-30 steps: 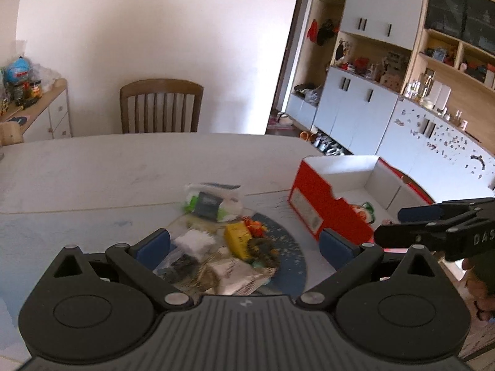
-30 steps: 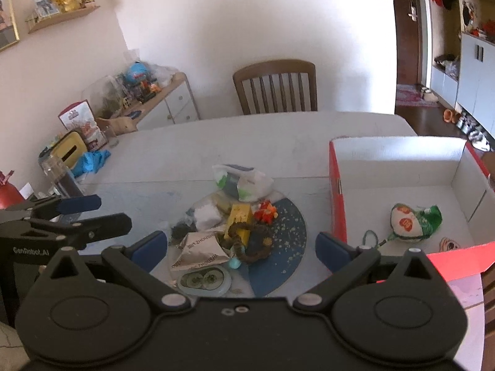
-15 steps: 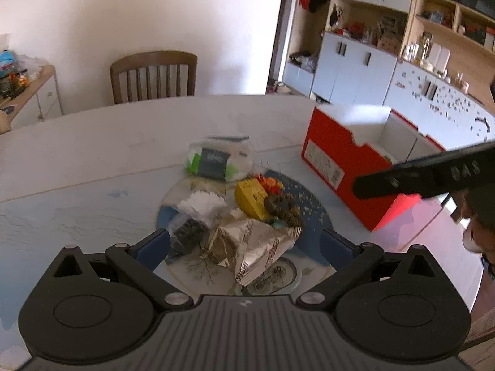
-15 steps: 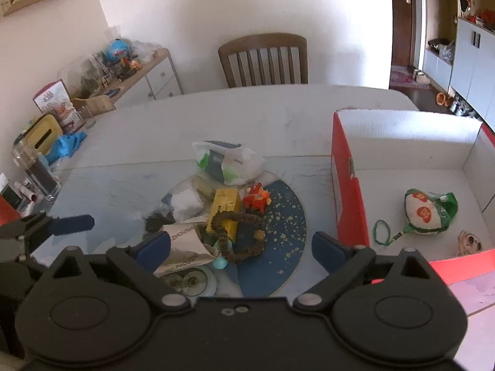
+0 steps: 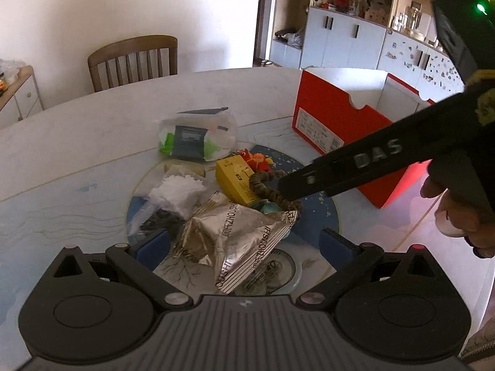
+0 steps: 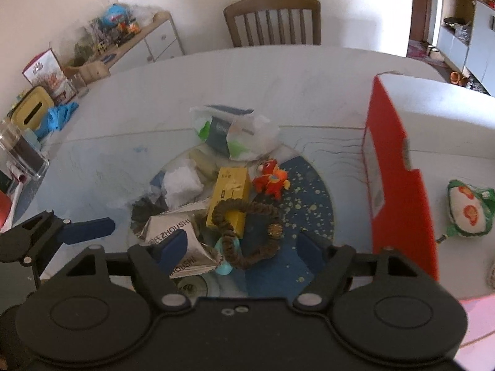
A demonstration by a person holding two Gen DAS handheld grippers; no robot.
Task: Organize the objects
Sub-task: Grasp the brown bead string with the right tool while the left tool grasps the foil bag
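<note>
Right gripper [image 6: 243, 249] jaws closing around the bead bracelet [image 6: 247, 232] (pads not pressing yet) lying on the yellow box [image 6: 230, 196] in the table's pile. Left gripper [image 5: 244, 244] open over the foil packet [image 5: 238, 235]. Red box [image 6: 399, 185] to the right.

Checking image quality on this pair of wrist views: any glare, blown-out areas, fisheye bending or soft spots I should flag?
Left wrist view: the table edge bows strongly, the wall behind the chair is washed out, and the silver foil packet catches glare though its print stays readable. Right wrist view: the white wall of the red box is overexposed, and the picture's edges look soft and curved.
</note>
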